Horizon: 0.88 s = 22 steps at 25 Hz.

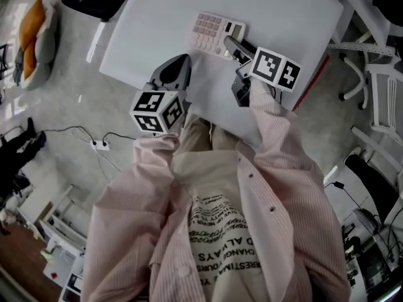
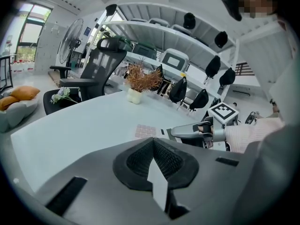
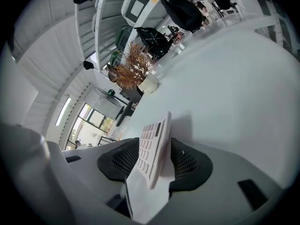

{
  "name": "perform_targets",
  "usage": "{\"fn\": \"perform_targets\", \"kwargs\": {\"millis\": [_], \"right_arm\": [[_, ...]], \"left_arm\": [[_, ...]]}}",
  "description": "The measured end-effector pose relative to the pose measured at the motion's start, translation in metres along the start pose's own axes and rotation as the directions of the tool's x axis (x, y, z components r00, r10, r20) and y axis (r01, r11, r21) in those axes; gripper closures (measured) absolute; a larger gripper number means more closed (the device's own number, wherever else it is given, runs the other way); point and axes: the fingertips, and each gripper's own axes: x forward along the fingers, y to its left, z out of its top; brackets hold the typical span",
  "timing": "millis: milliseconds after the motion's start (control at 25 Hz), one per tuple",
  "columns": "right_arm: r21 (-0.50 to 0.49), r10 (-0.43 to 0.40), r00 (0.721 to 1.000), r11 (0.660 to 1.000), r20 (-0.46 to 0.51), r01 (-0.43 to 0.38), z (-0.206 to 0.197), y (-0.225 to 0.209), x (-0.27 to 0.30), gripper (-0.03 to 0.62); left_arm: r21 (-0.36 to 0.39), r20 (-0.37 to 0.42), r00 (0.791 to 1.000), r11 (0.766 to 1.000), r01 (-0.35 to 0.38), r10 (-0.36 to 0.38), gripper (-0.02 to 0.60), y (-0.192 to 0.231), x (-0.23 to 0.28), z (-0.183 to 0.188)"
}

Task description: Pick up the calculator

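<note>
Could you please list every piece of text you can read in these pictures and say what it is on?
"ALWAYS", "CHANGE YOURS": as far as legible, printed on the person's shirt; its other lines are too creased to read.
Calculator keys: too small to read.
Marker cubes: black-and-white patterns, no letters.

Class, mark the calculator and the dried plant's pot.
White calculator with pink keys (image 1: 211,33), head view, on the keypad.
White pot of dried brown plant (image 2: 134,96), left gripper view, on the pot's front.
</note>
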Motion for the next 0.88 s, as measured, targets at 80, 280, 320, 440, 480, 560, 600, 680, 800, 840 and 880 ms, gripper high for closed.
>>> {"fn": "perform_targets", "kwargs": {"millis": [80, 280, 320, 440, 480, 560, 600, 680, 800, 840, 880], "right_arm": [[0.008, -0.006, 1.000, 1.000, -0.009, 0.006, -0.001, -0.001, 0.004, 0.410], [0.032, -0.011, 0.999, 0.999, -0.032, 0.012, -0.003, -0.004, 0.011, 0.410], [0.042, -0.005, 0.999, 0.999, -0.037, 0.007, -0.004, -0.003, 0.013, 0.411], [0.070, 0.003, 0.999, 0.998, -0.041, 0.000, -0.005, -0.003, 0.017, 0.434], [0.075, 0.000, 0.999, 0.997, -0.041, 0.003, -0.006, -0.004, 0.018, 0.440], [0.084, -0.007, 0.999, 0.996, -0.043, 0.010, -0.006, -0.006, 0.019, 0.459], [0.091, -0.010, 0.999, 0.996, -0.045, 0.014, -0.006, -0.008, 0.019, 0.476], [0.110, -0.011, 0.999, 0.994, -0.048, 0.016, -0.007, -0.011, 0.018, 0.510], [0.138, 0.002, 0.999, 0.990, -0.041, 0.004, -0.007, -0.012, 0.018, 0.517], [0.142, 0.005, 0.999, 0.990, -0.038, 0.001, -0.007, -0.012, 0.018, 0.517], [0.146, 0.007, 0.999, 0.989, -0.037, -0.002, -0.007, -0.013, 0.018, 0.519]], "left_arm": [[-0.003, -0.007, 1.000, 1.000, 0.003, -0.003, 0.580, 0.004, 0.003, 0.000], [-0.009, -0.017, 1.000, 1.000, 0.008, -0.009, 0.580, 0.012, 0.009, 0.002], [-0.010, -0.018, 1.000, 1.000, 0.009, -0.009, 0.580, 0.013, 0.009, 0.003], [-0.014, -0.024, 1.000, 1.000, 0.011, -0.012, 0.581, 0.016, 0.012, 0.004], [-0.015, -0.025, 1.000, 1.000, 0.012, -0.013, 0.580, 0.017, 0.013, 0.004], [-0.017, -0.027, 1.000, 1.000, 0.015, -0.016, 0.580, 0.019, 0.014, 0.004], [-0.017, -0.028, 0.999, 1.000, 0.017, -0.017, 0.580, 0.020, 0.014, 0.004], [-0.016, -0.030, 0.999, 1.000, 0.020, -0.021, 0.581, 0.020, 0.015, 0.004], [-0.017, -0.036, 0.999, 1.000, 0.027, -0.027, 0.581, 0.020, 0.017, 0.003], [-0.016, -0.038, 0.999, 0.999, 0.028, -0.028, 0.580, 0.020, 0.017, 0.002], [-0.016, -0.039, 0.999, 0.999, 0.028, -0.029, 0.581, 0.021, 0.018, 0.002]]}}
